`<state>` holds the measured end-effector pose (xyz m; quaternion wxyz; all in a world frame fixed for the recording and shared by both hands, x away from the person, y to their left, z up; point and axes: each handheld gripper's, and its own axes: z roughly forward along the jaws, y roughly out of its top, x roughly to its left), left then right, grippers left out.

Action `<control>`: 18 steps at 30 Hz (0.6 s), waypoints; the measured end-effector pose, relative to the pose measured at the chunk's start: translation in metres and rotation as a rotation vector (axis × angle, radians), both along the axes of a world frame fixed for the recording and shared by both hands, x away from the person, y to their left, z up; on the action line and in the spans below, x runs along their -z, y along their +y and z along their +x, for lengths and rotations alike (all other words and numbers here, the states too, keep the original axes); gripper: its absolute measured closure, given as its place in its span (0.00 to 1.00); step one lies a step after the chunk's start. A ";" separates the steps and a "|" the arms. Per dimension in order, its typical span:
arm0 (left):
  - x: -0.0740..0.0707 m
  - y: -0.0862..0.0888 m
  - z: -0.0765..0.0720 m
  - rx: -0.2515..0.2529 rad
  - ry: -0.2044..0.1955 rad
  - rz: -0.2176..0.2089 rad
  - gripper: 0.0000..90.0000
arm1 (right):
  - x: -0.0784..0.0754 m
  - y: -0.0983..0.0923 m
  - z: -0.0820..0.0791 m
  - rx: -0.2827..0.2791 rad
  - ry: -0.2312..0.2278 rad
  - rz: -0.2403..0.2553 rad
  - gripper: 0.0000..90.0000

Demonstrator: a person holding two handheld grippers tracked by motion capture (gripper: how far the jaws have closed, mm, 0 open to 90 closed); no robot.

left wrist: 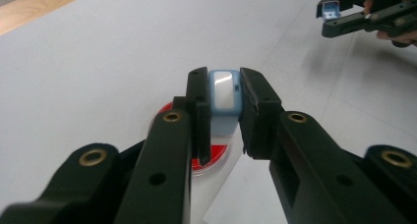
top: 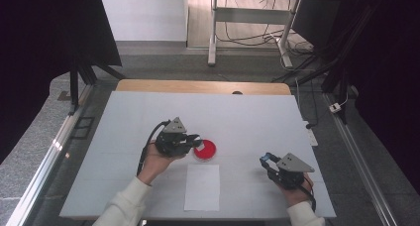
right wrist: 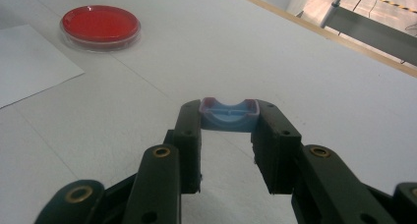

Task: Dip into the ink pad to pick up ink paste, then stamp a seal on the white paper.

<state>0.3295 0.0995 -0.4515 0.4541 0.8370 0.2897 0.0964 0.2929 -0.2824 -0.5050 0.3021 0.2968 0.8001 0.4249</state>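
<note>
Right gripper point(right wrist: 229, 117) fingers clamped on a small blue open-topped cap point(right wrist: 229, 114) above white table point(right wrist: 305, 71), red petri dish point(right wrist: 100, 25) and paper sheet point(right wrist: 29, 62) far left.

Count, from above and along both sets of jaws.

Grippers: two, one in each of my hands. Left gripper point(top: 197, 140), right gripper point(top: 266, 159).

Small light-blue plastic pieces: two. One blue-and-white piece point(left wrist: 223, 98) is pinched between my left jaws; one open blue cap-like piece point(right wrist: 229, 114) sits between my right jaws.

Red petri dishes: one point(top: 205, 150), a clear-walled round dish with red contents.

Sheets of white paper: one point(top: 202, 187), lying flat near my edge.

Tables: one in use, the white-topped table point(top: 257, 117); one more frame-legged table point(top: 247, 18) stands farther off on the floor.

Hands: two, both mine; left hand point(top: 157, 161), right hand point(top: 293, 191).
</note>
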 end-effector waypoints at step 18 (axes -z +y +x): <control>-0.006 0.003 -0.015 0.067 0.008 -0.011 0.84 | 0.000 0.001 0.000 0.000 0.002 -0.001 0.73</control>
